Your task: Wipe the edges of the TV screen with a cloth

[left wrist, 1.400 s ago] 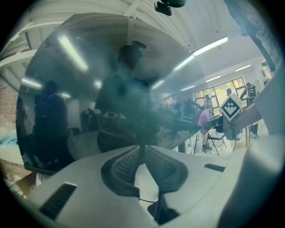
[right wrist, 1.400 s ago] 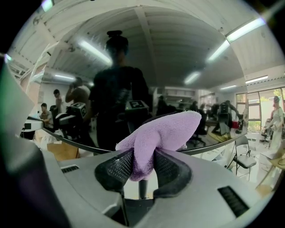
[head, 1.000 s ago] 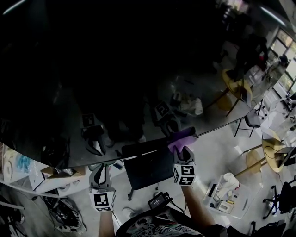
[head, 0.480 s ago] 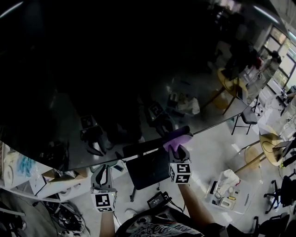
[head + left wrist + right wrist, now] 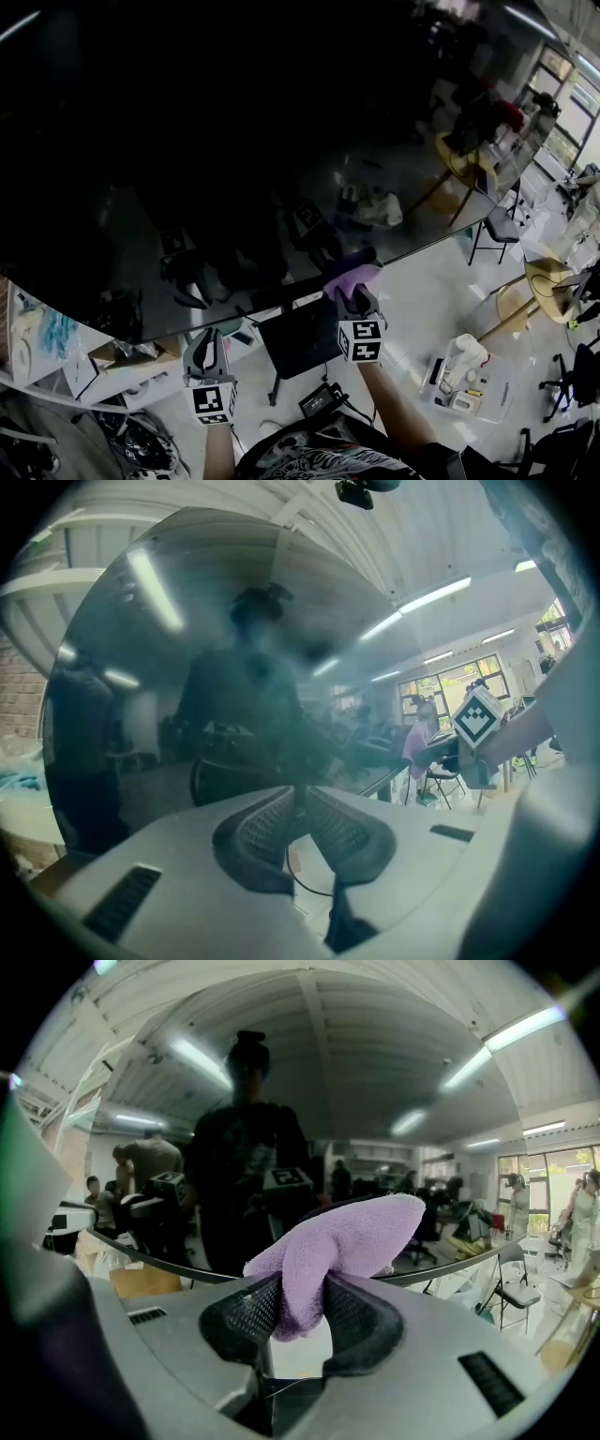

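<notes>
One cloth (image 5: 349, 1237), pinched in right gripper (image 5: 298, 1309)

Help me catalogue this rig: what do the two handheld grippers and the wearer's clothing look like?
The left gripper and right gripper match: light grey moulded bodies, curved black jaw pads with a fine mesh texture, and a white cube bearing black square markers. The wearer's shirt is dark with a pale print.

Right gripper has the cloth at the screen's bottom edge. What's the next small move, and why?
Probably slide the right gripper leftward along the bottom edge of the TV screen: its jaws grip the purple cloth at that edge, and the edge runs on leftward.
</notes>
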{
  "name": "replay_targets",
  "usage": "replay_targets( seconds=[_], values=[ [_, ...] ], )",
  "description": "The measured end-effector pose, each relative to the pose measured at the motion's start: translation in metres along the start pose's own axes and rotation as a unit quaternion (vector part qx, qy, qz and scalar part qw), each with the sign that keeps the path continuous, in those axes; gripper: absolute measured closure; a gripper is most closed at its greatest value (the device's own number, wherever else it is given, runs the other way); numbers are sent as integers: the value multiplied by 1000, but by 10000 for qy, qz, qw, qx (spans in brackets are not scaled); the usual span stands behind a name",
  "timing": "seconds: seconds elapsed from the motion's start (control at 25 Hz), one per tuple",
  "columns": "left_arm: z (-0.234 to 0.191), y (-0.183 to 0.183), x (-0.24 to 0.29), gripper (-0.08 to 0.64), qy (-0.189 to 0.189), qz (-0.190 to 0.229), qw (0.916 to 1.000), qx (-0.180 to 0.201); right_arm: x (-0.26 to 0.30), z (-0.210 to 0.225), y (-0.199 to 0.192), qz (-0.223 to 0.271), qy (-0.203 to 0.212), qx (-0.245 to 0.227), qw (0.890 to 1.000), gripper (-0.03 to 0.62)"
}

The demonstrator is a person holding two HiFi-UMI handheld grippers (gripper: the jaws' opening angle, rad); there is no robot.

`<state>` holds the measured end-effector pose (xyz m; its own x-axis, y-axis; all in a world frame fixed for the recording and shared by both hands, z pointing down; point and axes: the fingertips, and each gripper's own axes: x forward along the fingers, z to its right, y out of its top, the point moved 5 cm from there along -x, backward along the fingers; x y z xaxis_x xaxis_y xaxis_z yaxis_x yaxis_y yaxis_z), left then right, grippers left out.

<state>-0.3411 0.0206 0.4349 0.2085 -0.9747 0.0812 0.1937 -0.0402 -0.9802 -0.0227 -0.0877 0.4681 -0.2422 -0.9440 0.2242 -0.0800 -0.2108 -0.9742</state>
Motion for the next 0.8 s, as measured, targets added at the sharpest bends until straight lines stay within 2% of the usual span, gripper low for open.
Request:
replay_targets(
  seconds=[0.2,0.8],
  values=[
    [-42,-18,-14,509,10,-12,10000,-65,9,-49,-2,-54,45,-87,9999,456],
    [-64,-27,-36,509,125,-16,9999,-61,8,-95,-5,9,284,-151,9995,456]
  ],
)
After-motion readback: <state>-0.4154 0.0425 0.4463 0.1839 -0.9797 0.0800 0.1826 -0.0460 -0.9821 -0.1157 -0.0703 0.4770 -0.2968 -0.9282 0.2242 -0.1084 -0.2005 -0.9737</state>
